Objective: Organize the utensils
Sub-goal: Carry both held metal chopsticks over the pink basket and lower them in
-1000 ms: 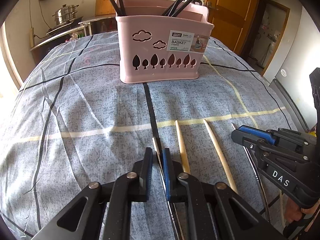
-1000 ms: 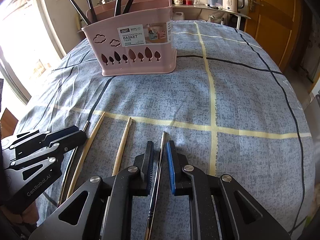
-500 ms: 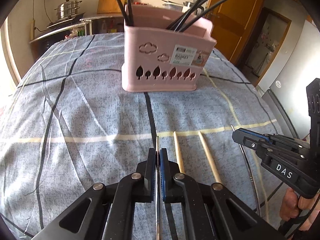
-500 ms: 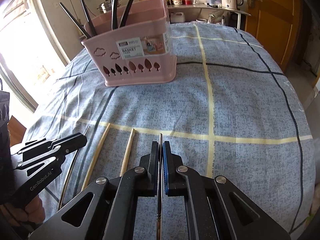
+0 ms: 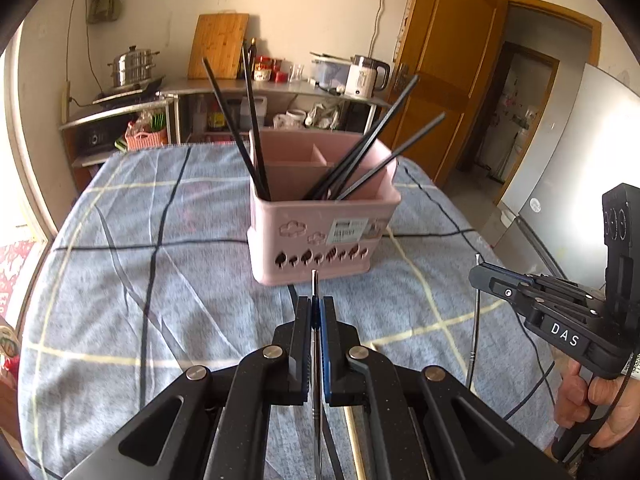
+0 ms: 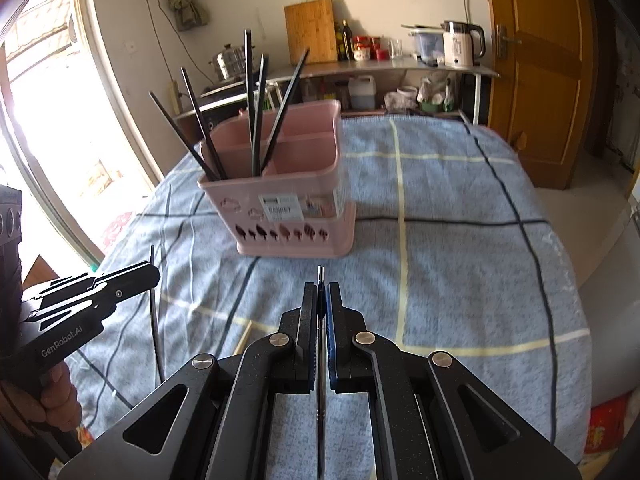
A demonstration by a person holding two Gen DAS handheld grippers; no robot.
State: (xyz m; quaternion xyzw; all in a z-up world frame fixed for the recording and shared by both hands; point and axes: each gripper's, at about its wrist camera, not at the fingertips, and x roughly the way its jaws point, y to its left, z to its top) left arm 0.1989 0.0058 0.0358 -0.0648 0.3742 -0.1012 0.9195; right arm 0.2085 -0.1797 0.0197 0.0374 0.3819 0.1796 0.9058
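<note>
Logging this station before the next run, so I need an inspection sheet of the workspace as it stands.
Surface: blue checked cloth, wrinkled.
Job's things: pink basket holding black chopsticks; wooden chopstick lying on the cloth.
Clutter: nothing seen on the cloth.
Grippers: left hand-held gripper shut on a metal chopstick; right hand-held gripper shut on another metal chopstick.
Cables: black cable across the cloth by the right hand.
Surroundings: kettle, steamer pot, cutting board, wooden door.
</note>
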